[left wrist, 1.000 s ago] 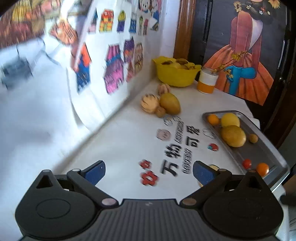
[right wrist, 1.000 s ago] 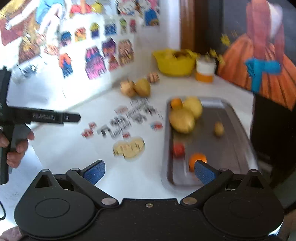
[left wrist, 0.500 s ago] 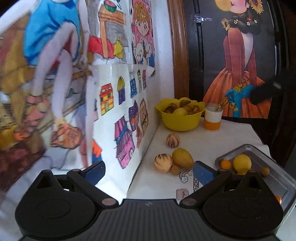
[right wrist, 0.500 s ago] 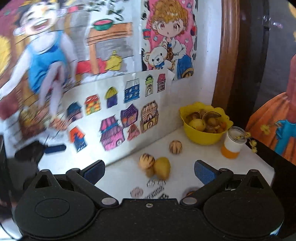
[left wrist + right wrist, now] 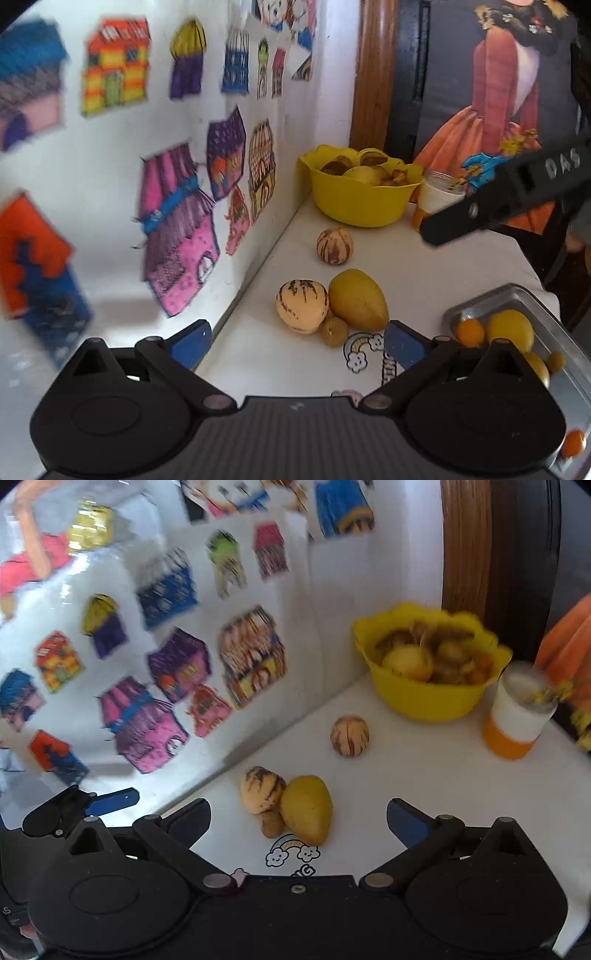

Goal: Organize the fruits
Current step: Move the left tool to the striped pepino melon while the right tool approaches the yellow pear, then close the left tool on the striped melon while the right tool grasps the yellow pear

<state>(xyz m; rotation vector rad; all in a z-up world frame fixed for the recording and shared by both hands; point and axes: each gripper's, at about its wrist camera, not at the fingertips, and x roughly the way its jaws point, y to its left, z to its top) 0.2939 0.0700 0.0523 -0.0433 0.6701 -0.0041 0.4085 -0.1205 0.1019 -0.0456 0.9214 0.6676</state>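
Note:
On the white table lie a striped pale melon, a yellow mango touching it, a small brown fruit in front of them, and a second striped melon farther back. A yellow bowl holds several fruits. A metal tray at the right carries yellow and orange fruits. My left gripper is open and empty just short of the fruit cluster. My right gripper is open and empty, the mango between its fingers' line of sight.
A white and orange jar stands beside the bowl. A wall with coloured house pictures runs along the table's left side. The right gripper's body crosses the left wrist view; the left gripper's finger shows at the right view's lower left.
Both cameras have swung up from the tray and table front, then come closer to the fruit cluster and bowl. Both grippers stay open and empty.

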